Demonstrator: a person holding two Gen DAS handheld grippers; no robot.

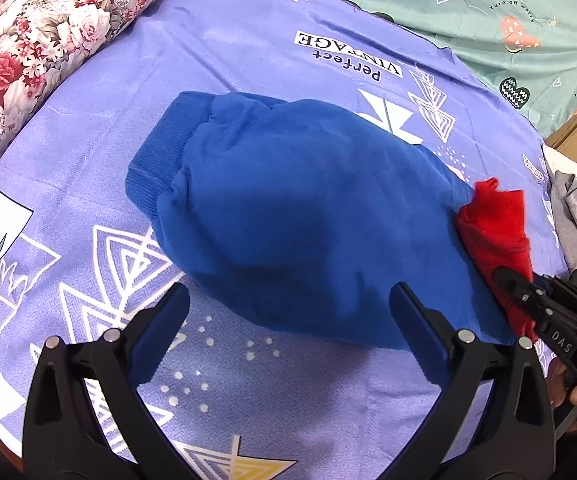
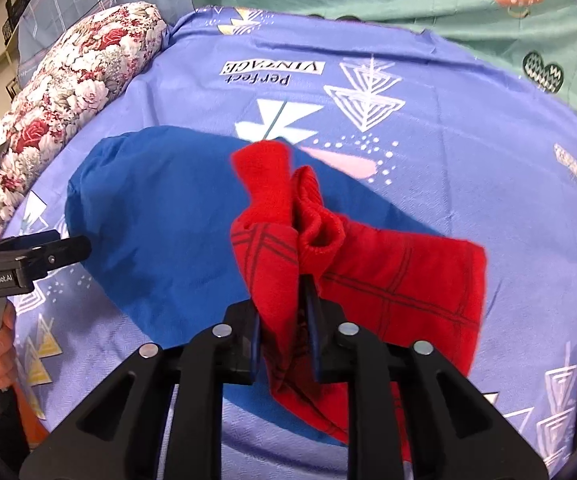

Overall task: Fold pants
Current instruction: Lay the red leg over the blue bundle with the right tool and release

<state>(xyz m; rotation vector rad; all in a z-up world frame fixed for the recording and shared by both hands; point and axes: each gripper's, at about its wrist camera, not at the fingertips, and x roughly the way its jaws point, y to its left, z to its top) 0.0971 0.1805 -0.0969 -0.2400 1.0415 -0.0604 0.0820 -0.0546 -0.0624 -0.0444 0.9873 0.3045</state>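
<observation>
Nearest in the right wrist view, the right gripper [image 2: 284, 332] has its jaws drawn close together with a fold of the red part of the pants [image 2: 400, 276] pinched between the pads; that red cloth bunches up ahead of the fingers and drapes off to the right over the bed sheet [image 2: 488, 152]. In the left wrist view the left gripper [image 1: 288, 320] stands wide open, its two fingers [image 1: 160, 332] spread with nothing between them, hovering over the near edge of the blue part of the pants [image 1: 288, 208]. A hand [image 2: 2, 344] holding that gripper's grip shows at the left edge of the right wrist view.

Beyond the grippers, the pants lie folded in a rounded blue mound near the middle of the purple patterned sheet, the ribbed blue band [image 1: 156, 152] toward the left side and the red part at the right end. Farther off, a floral pillow [image 1: 28, 40] lies along the sheet's far left edge, and a green sheet [image 1: 488, 12] with hearts runs along the far right edge.
</observation>
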